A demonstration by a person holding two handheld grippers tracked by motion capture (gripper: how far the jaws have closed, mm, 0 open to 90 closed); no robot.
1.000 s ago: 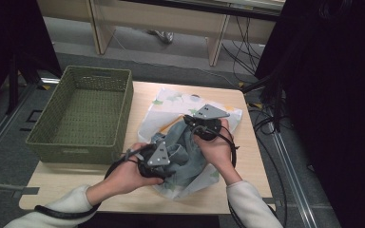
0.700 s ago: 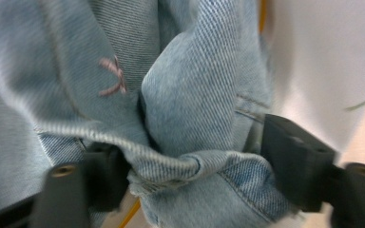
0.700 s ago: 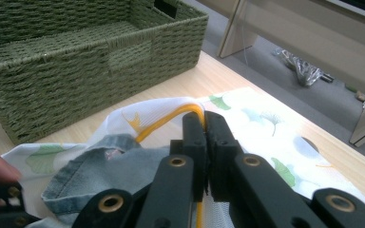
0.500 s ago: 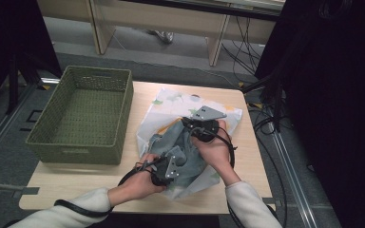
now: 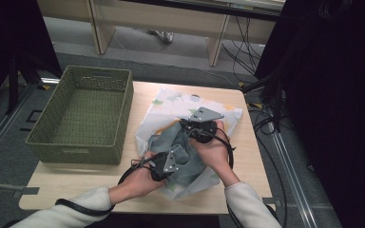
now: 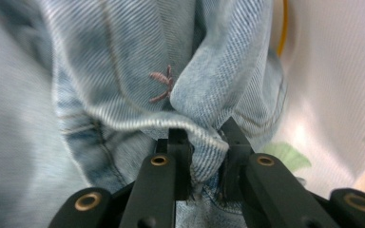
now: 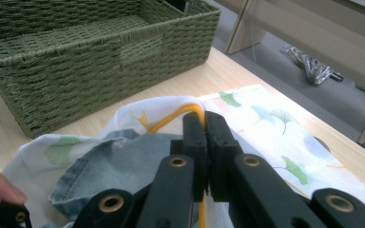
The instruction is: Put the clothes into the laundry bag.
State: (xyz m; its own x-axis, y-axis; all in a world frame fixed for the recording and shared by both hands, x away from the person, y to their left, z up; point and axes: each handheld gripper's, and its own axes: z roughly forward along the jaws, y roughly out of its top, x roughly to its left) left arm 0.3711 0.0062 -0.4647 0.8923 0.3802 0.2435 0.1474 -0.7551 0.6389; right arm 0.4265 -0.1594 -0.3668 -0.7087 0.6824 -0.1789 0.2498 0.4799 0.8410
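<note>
The table's left half is blocked by the green woven basket (image 5: 83, 116); bare tabletop (image 5: 76, 185) is left along the near edge, and a narrow strip beside the printed bag (image 5: 171, 102).

a lab or office — loose cables (image 5: 247, 52), plain desks (image 5: 171, 19) behind.

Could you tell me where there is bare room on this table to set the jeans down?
The green basket is empty inside. Bare tabletop shows along the near edge in front of the basket, and a narrow strip right of the leaf-print bag. The middle is crowded: jeans, bag, both hands.
</note>
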